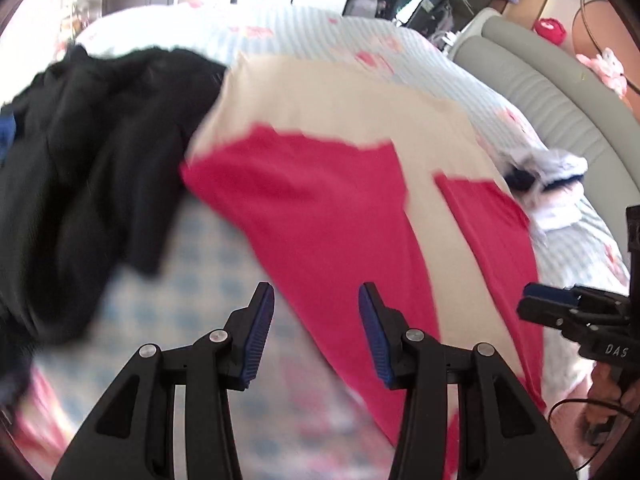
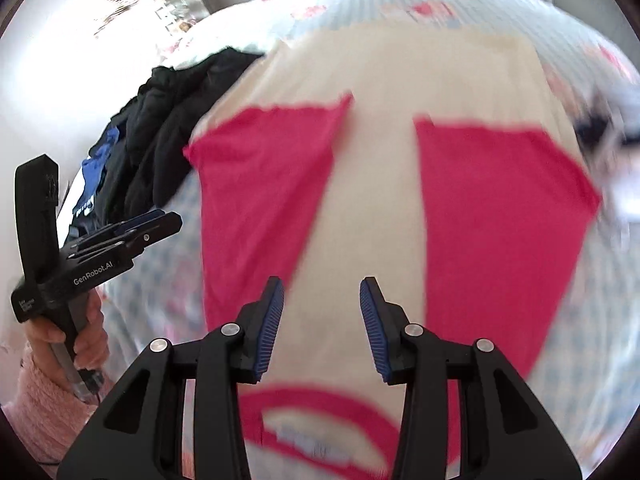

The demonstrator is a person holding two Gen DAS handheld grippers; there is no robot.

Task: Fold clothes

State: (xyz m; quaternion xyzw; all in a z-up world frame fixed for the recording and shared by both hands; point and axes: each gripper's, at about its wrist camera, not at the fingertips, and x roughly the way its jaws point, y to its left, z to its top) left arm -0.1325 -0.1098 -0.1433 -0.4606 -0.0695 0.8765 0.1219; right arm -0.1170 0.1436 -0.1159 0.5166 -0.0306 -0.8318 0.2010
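Shirt [image 2: 376, 184], cream with red sleeves folded inward, flat on bed [image 1: 304, 36]; left tool [image 1: 316, 332] and right tool [image 2: 322, 328] both released, empty, above collar end; risk: one-layer pinch undoes sleeve folds; black pile [image 1: 92, 160] may snag.

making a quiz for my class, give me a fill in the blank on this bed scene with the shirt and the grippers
1. The cream shirt has sleeves coloured ____.
2. Both the left gripper and the right gripper are ____, holding nothing.
3. The pile of dark clothes lies to the shirt's ____.
4. The shirt is spread on a ____.

Missing words: red; open; left; bed
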